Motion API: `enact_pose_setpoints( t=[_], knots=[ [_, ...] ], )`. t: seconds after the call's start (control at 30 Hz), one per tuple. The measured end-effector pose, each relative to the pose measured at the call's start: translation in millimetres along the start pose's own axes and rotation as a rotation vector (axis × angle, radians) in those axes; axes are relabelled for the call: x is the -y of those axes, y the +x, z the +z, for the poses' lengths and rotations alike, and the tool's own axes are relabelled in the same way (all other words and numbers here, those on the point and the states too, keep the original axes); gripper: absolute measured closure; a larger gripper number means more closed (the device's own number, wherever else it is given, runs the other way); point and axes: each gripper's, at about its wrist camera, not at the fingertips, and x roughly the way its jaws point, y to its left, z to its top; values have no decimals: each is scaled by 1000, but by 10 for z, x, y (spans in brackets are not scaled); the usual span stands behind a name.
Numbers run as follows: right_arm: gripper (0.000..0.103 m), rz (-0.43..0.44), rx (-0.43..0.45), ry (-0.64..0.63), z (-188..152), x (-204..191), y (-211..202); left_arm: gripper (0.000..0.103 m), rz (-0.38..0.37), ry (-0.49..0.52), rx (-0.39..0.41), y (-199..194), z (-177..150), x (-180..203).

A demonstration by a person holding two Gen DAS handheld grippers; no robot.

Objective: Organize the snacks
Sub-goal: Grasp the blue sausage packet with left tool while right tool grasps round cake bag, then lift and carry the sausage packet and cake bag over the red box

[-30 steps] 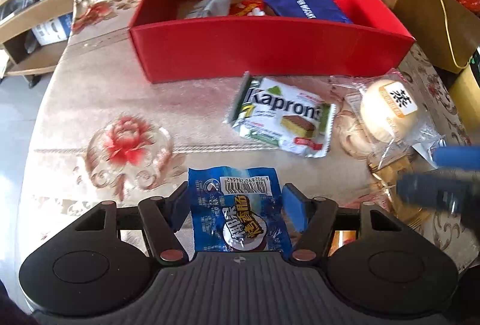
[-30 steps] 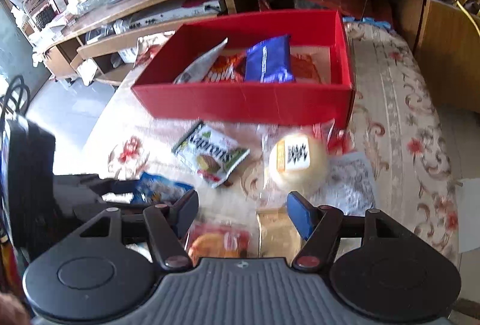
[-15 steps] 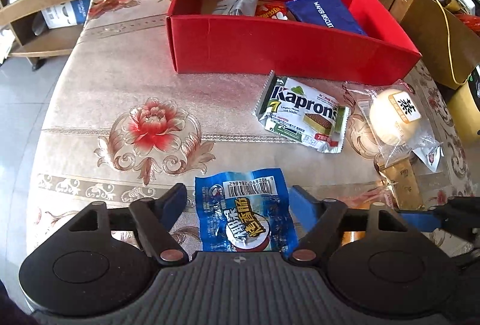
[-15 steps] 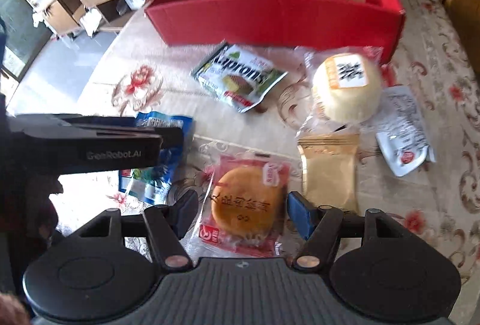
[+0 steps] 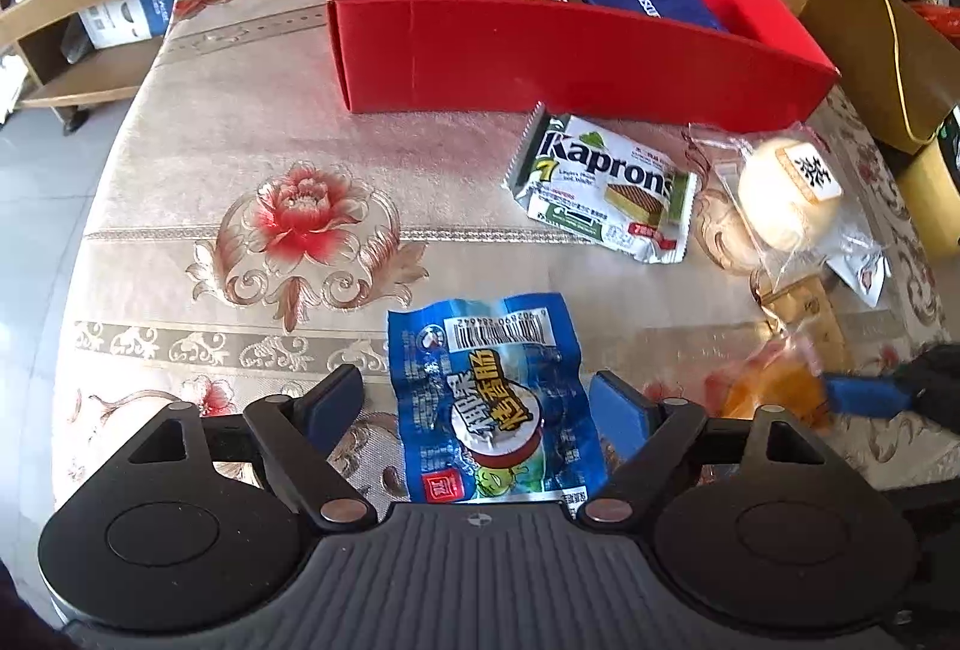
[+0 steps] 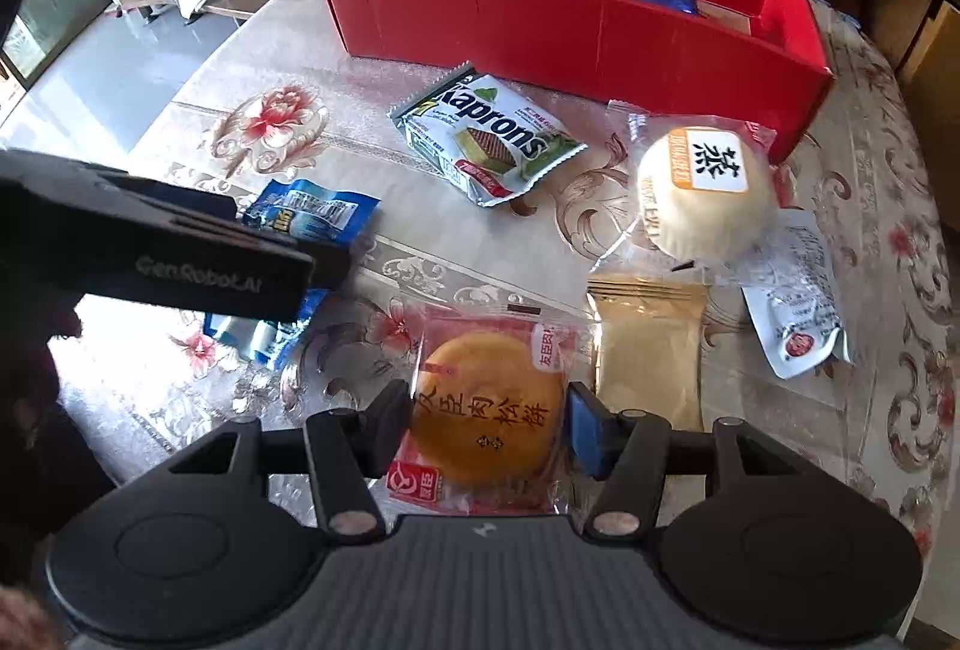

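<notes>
The right claw (image 6: pixel 487 425) has just been closing on the round cake pack (image 6: pixel 483 413) on the table (image 6: pixel 336 68); squeeze softly, then lift it to the red box (image 6: pixel 576 20). The left claw (image 5: pixel 480 404) has just been opening, wide around the blue pack (image 5: pixel 492 404), not touching. The box floor is mostly hidden.

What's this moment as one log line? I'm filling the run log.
left gripper: opening, astride blue packet | right gripper: closing onto cake packet
</notes>
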Motion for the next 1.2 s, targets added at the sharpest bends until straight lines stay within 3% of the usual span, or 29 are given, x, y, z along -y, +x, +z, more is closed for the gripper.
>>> enact_pose_setpoints(
  t=[0.1,0.17,0.27,0.83,1.2],
  knots=[
    [51,15,33,23,53,57,-102,16,32,21,3,16,9,58],
    [51,22,48,40,79,90,-142,24,55,38,10,5,-2,93],
    [51,25,67,56,99,129,-195,28,47,31,17,-38,-12,93],
    [51,27,161,93,147,247,-526,28,34,1,102,-446,15,175],
    [51,19,223,149,417,363,-628,28,-18,-43,200,-605,466,233]
  ],
)
